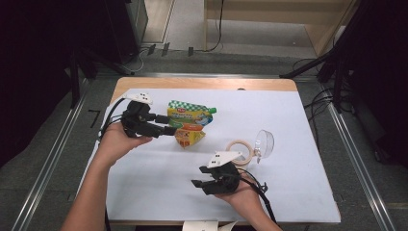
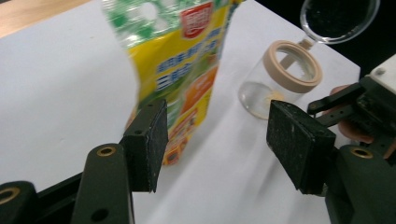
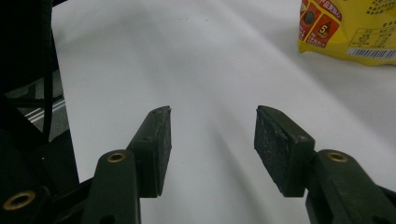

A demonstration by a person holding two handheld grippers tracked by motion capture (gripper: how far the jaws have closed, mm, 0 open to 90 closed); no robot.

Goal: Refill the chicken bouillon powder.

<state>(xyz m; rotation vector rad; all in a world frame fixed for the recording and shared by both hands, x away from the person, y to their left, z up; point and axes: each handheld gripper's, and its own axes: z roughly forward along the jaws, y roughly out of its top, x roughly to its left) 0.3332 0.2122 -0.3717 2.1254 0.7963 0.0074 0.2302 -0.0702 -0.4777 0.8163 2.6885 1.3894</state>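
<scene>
With jaws held apart and empty, the left gripper [image 2: 217, 140] is lined up just short of the pouch [image 2: 180, 60], seemingly for grasping.

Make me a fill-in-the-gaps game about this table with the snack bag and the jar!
1. The left gripper reaches toward the green and yellow ____.
2. The glass jar lies on its ____.
3. The jar's clear lid is swung ____.
4. The jaws of the right gripper have ____ between them.

Missing words: pouch; side; open; nothing
</scene>
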